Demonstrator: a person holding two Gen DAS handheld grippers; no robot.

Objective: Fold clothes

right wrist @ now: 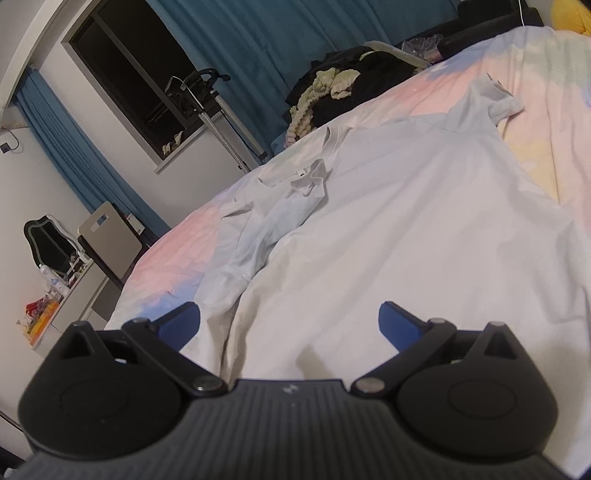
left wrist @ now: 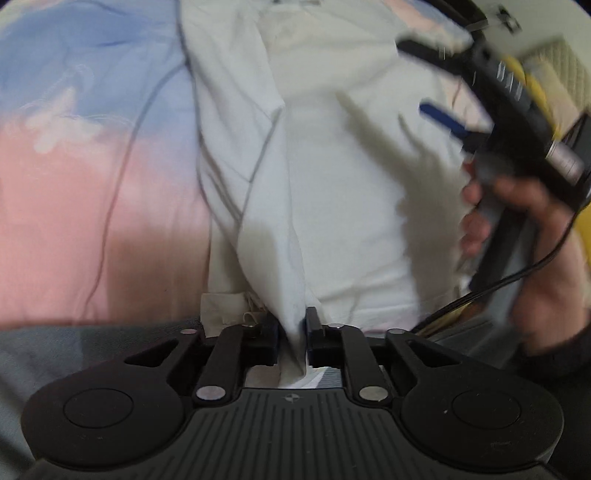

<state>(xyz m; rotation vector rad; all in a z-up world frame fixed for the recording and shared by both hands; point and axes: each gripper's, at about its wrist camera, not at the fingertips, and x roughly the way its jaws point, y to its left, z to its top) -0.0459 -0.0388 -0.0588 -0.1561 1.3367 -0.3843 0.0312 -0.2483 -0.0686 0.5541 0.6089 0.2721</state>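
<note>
A white shirt (left wrist: 351, 166) lies spread on a pink and blue bedsheet (left wrist: 92, 184). My left gripper (left wrist: 293, 332) is shut on a gathered fold of the shirt's near edge, and the cloth runs down between its pads. In the left wrist view my right gripper (left wrist: 412, 75) hovers above the shirt's right side, blurred, in a person's hand (left wrist: 535, 229). The right wrist view shows the shirt (right wrist: 406, 221) reaching away to its collar and a sleeve. There my right gripper (right wrist: 290, 317) stands wide open above the cloth, with nothing between its blue fingers (right wrist: 399, 325).
A heap of dark clothes with a cream knitted piece (right wrist: 332, 92) sits at the far end of the bed (right wrist: 177, 243). Beyond the bed's left edge are a chair (right wrist: 110, 236), a cluttered shelf (right wrist: 55, 295), a dark window (right wrist: 140, 74) and teal curtains (right wrist: 277, 33).
</note>
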